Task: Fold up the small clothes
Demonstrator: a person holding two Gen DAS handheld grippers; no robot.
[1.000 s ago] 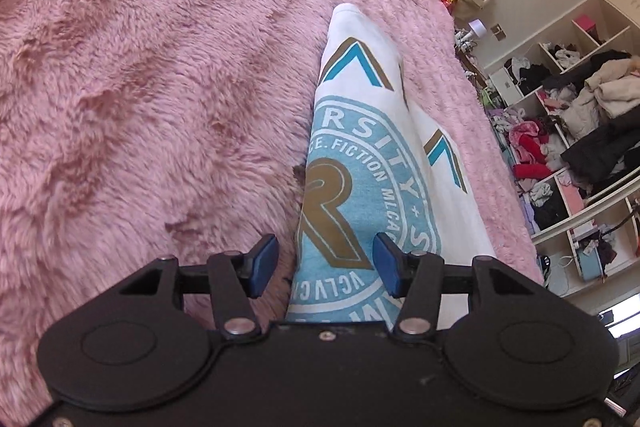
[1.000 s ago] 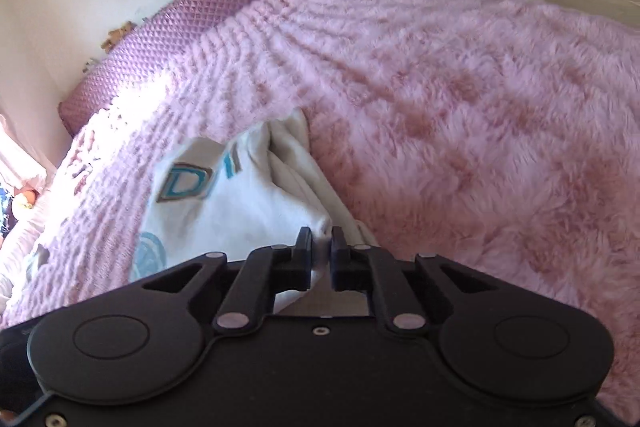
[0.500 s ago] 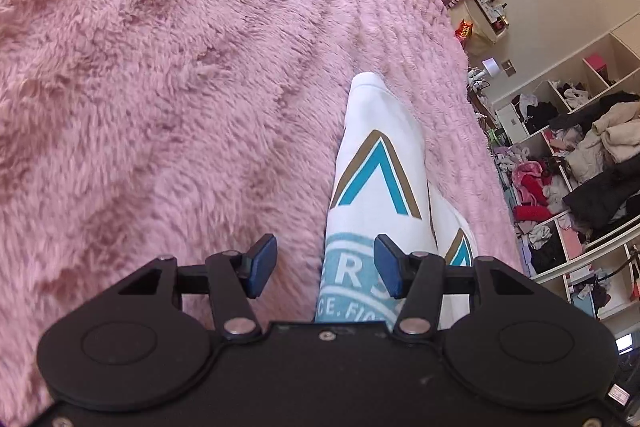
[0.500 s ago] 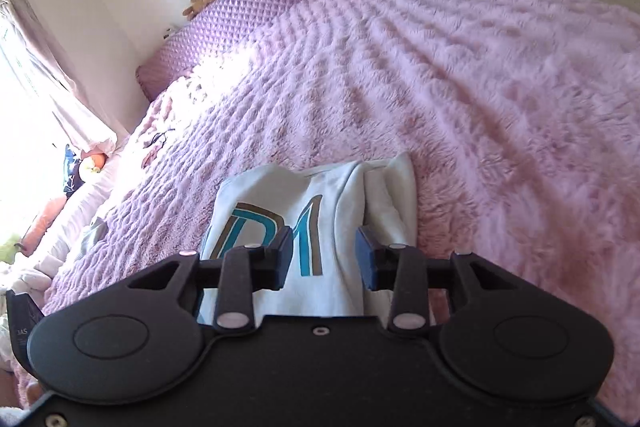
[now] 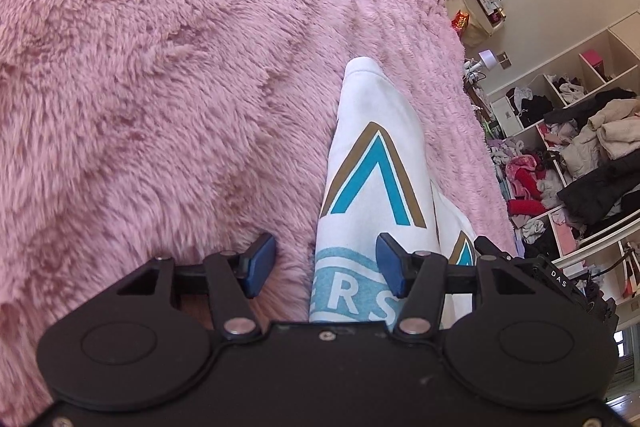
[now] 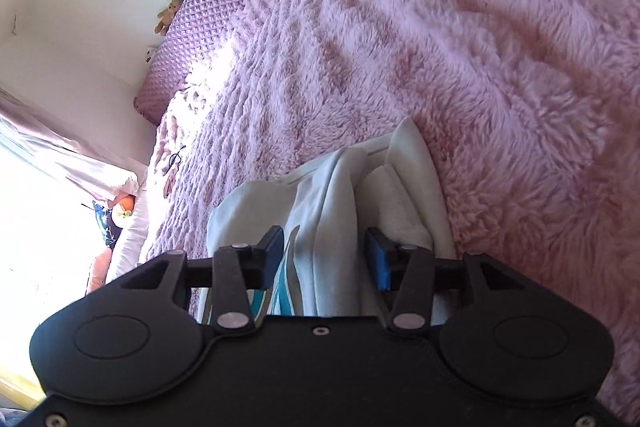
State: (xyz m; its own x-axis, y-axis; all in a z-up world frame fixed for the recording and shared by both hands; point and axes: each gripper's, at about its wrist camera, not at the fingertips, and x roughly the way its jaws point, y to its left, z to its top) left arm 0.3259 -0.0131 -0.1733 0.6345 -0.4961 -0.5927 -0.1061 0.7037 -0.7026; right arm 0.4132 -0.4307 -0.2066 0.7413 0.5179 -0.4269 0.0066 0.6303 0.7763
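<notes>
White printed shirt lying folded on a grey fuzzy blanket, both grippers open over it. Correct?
Not quite. The blanket is pink, not grey, as the left wrist view shows. The rest holds: the white printed shirt lies folded on it, and the left gripper and right gripper both have their jaws apart over the fabric without pinching it; the right one's jaws have just been opening.

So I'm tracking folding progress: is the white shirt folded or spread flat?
Folded. The white shirt lies as a narrow strip on the pink blanket, with layers doubled over along its edge.
</notes>
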